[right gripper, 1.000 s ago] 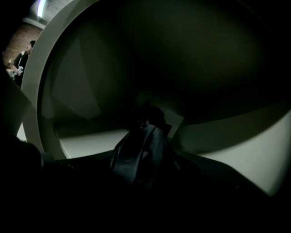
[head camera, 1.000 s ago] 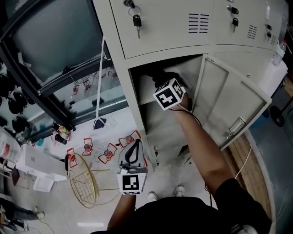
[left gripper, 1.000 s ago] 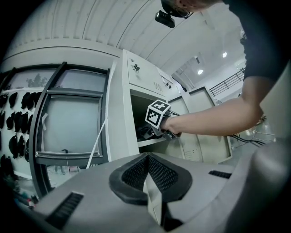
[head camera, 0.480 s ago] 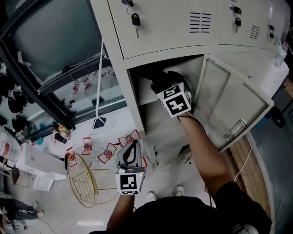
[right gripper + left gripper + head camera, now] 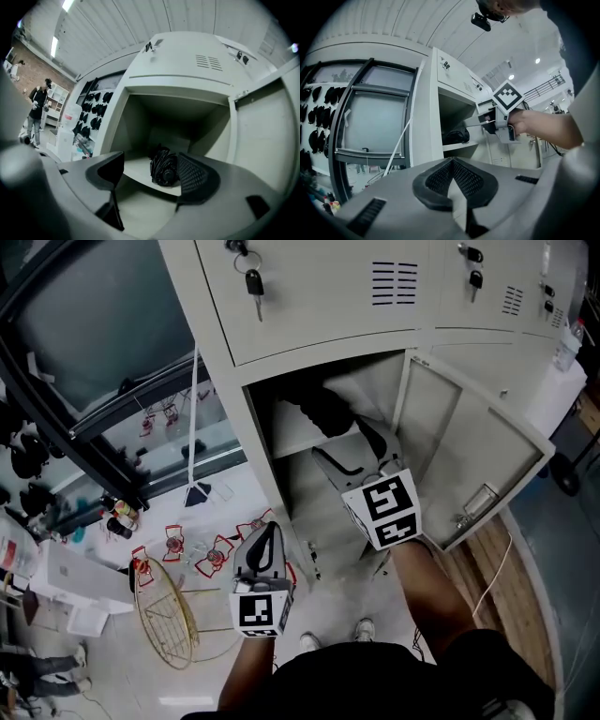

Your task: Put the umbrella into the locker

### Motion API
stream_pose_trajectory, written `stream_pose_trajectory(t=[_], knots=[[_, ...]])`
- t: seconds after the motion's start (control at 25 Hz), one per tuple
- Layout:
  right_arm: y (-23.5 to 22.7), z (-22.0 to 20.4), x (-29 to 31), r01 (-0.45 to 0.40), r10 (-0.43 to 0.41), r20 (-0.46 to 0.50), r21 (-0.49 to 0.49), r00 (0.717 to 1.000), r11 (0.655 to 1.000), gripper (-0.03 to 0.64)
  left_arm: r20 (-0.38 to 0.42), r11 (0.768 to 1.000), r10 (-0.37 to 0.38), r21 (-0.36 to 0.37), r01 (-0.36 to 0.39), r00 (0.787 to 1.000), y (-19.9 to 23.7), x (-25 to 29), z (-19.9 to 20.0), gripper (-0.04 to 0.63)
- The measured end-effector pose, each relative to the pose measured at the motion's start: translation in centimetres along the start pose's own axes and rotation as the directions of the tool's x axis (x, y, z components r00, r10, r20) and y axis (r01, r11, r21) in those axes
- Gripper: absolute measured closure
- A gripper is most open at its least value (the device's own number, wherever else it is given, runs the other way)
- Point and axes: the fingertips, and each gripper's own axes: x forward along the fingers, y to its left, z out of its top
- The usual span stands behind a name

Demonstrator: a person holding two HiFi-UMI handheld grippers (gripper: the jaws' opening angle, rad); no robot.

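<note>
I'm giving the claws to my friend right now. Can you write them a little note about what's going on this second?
Left claw: shut, empty, off to the side of the locker.
Right claw: its jaws have just been opening and are now wide open, with nothing between them. It is just outside the open compartment.
Umbrella: black and folded, lying on the shelf inside, free of both claws.
Done: the umbrella is in the locker.
Left: the door stands open, so shutting it is probably next, if wanted.
</note>
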Motion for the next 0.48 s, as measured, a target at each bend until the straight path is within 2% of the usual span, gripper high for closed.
stream_pose_trajectory(t=[0.16,0.24,0.4,0.48], knots=[[1.2,-1.1,-2.6,-0.006,0.005,0.014,0.026,1.0,1.0,0.279,-0.01,1.0,-0.002,-0.015,0.002,1.0,-0.2,0.2,0.0,0.598],[1.6,-2.1,-3.5,-0.002,0.002,0.012,0.044,1.0,0.999,0.314,-0.007,1.0,-0.005,-0.018,0.005,1.0,-0.3,0.3,0.1,0.598],[2.4,-3.8,-4.8,-0.001,-0.001,0.018,0.092,1.0,0.996,0.436,0.0,1.0,-0.015,-0.018,0.015,1.0,-0.6,0.5,0.5,0.598],[3.2,-4.3,-5.1,-0.023,0.021,0.019,0.11,1.0,0.994,0.453,0.015,1.0,-0.015,-0.014,0.015,1.0,-0.6,0.5,0.6,0.598]])
